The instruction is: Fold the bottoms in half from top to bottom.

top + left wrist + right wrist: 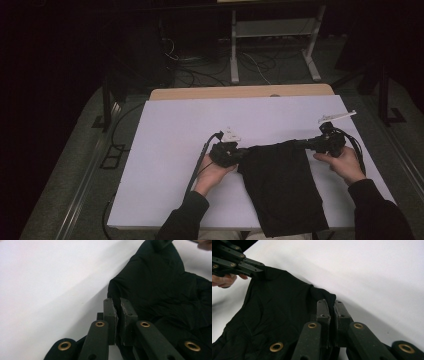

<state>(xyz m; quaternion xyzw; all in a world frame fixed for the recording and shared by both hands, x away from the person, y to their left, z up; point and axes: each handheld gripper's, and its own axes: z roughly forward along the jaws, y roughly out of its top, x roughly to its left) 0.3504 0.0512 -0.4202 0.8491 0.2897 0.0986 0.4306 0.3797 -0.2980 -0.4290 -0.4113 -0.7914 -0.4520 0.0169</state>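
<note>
While both far corners of the black cloth (282, 185) are already pinched, the fold or lift itself has not begun, we judge. Our left claw (117, 312) is clenched on one corner, our right claw (331, 312) on the other, the edge stretched between them. The cloth lies on the white worktop (170, 150), its near end hanging over our side. What is left, as we read it, is to carry the pinched edge and lay the cloth flat.
</note>
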